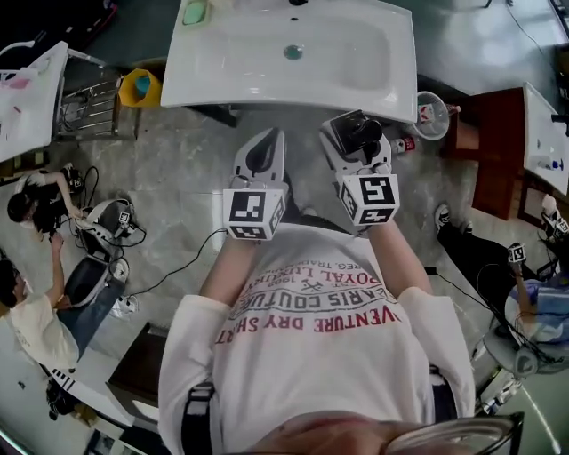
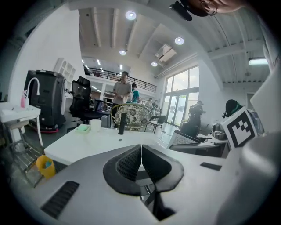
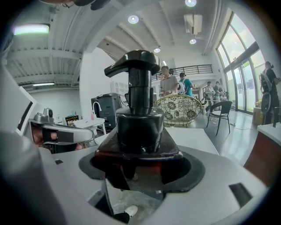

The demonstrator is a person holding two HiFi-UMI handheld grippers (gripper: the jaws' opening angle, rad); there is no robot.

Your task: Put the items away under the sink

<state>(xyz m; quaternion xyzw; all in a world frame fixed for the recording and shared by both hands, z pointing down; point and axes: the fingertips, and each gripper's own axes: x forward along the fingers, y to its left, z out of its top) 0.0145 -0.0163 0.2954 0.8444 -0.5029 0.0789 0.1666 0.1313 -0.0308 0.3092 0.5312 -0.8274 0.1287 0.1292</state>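
My right gripper [image 1: 357,140] is shut on a dark amber pump bottle [image 3: 139,132] with a black pump head [image 1: 363,131], held upright in front of the person's chest. In the right gripper view the bottle fills the space between the jaws of the right gripper [image 3: 140,160]. My left gripper [image 1: 265,151] is level with it on the left, its jaws closed together with nothing between them; the left gripper [image 2: 141,154] shows its two ribbed pads touching. Just ahead stands the white sink [image 1: 222,62]. The space beneath it is hidden from above.
A green soap dish [image 1: 194,12] and a dark faucet [image 2: 122,123] stand on the sink top. A yellow bucket [image 1: 140,87] sits on the floor at the sink's left, and a clear container [image 1: 431,114] and a red-capped bottle [image 1: 404,144] at its right. People sit at the left.
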